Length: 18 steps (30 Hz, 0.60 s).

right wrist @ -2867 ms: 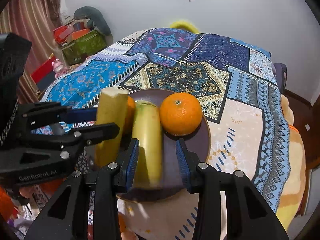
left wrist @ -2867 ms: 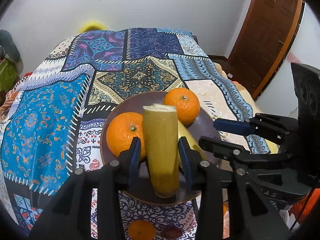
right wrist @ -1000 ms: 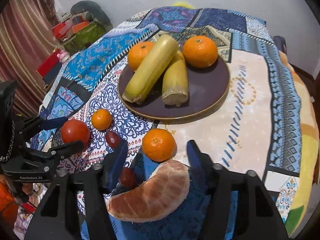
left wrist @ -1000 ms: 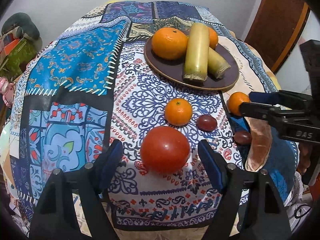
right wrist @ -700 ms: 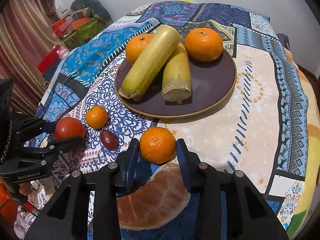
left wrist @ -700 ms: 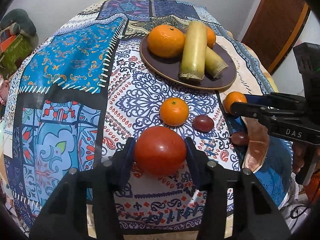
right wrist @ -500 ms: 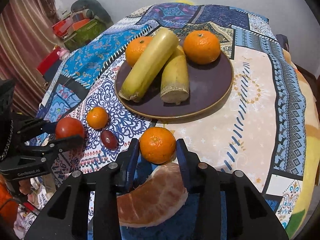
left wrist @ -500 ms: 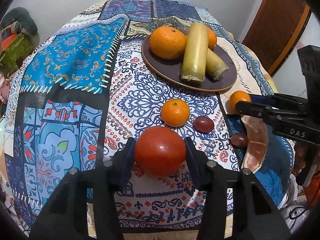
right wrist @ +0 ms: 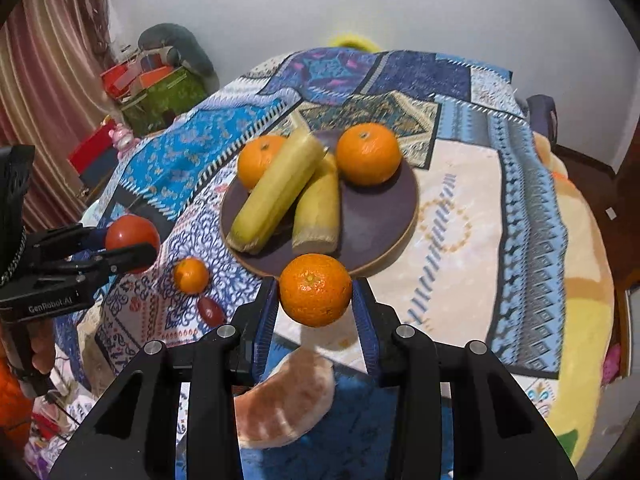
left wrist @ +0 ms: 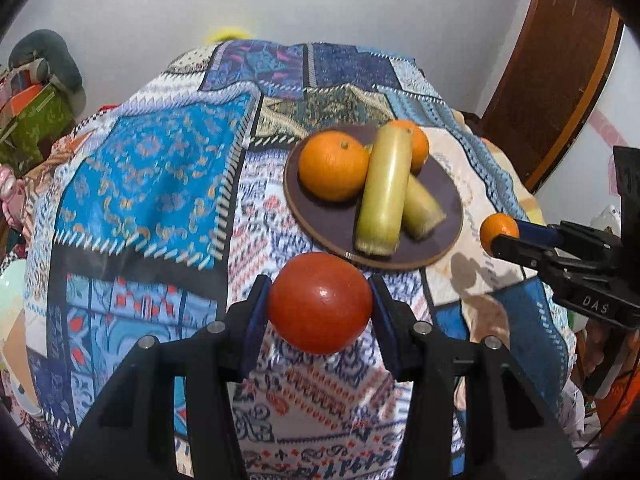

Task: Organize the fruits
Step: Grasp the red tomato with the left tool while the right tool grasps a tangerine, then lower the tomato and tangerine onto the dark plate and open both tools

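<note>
My left gripper (left wrist: 319,304) is shut on a red tomato (left wrist: 320,302) and holds it above the cloth, just short of the brown plate (left wrist: 444,200). It also shows in the right wrist view (right wrist: 132,238). My right gripper (right wrist: 316,296) is shut on a small orange (right wrist: 315,295), lifted near the plate's front rim (right wrist: 400,232). The plate holds two oranges (right wrist: 368,153) and two yellow-green stalk pieces (right wrist: 276,190).
On the patterned cloth lie a small orange (right wrist: 191,275), a dark red plum (right wrist: 211,309) and a peeled pomelo wedge (right wrist: 288,396). A wooden door (left wrist: 552,60) stands at the right. Boxes and a curtain (right wrist: 40,80) stand at the left.
Both grippers have risen off the table with their fruit. The tomato and the small orange are lifted and carried towards the plate.
</note>
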{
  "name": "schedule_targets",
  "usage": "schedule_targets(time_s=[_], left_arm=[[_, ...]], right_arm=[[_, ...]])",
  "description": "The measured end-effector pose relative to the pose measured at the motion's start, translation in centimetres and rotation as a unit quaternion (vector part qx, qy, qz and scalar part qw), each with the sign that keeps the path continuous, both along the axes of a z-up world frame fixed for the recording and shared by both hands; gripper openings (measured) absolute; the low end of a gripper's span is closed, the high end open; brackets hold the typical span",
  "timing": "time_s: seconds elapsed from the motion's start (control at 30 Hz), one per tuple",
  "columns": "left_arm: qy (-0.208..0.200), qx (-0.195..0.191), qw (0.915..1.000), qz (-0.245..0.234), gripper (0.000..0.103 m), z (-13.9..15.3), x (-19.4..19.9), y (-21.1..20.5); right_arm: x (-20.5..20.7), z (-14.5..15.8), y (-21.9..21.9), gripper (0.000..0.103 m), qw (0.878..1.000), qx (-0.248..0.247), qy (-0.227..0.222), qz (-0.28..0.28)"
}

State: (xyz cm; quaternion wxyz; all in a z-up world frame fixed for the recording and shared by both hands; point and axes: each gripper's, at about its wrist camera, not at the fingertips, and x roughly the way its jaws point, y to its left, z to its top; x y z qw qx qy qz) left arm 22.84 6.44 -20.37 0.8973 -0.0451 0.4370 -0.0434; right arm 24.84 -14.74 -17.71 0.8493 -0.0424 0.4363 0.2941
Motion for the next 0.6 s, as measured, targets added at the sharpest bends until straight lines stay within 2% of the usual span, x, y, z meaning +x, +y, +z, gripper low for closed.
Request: schedule_targets(time_s=[0.33,0.6], left_arm=[[-0.008,0.001,1.0000,-0.005,0.048,0.2,3.6,-0.7],[0.002,-0.006,1.0000,-0.004,0.048,-1.0,6.4,-0.9]], right_arm=[[2.3,0.7,-1.2,0.035,1.000,0.003,-0.019,-0.023],[4.4,0.5,-1.3,0.035,0.999,0.007,-0.026,-0.033]])
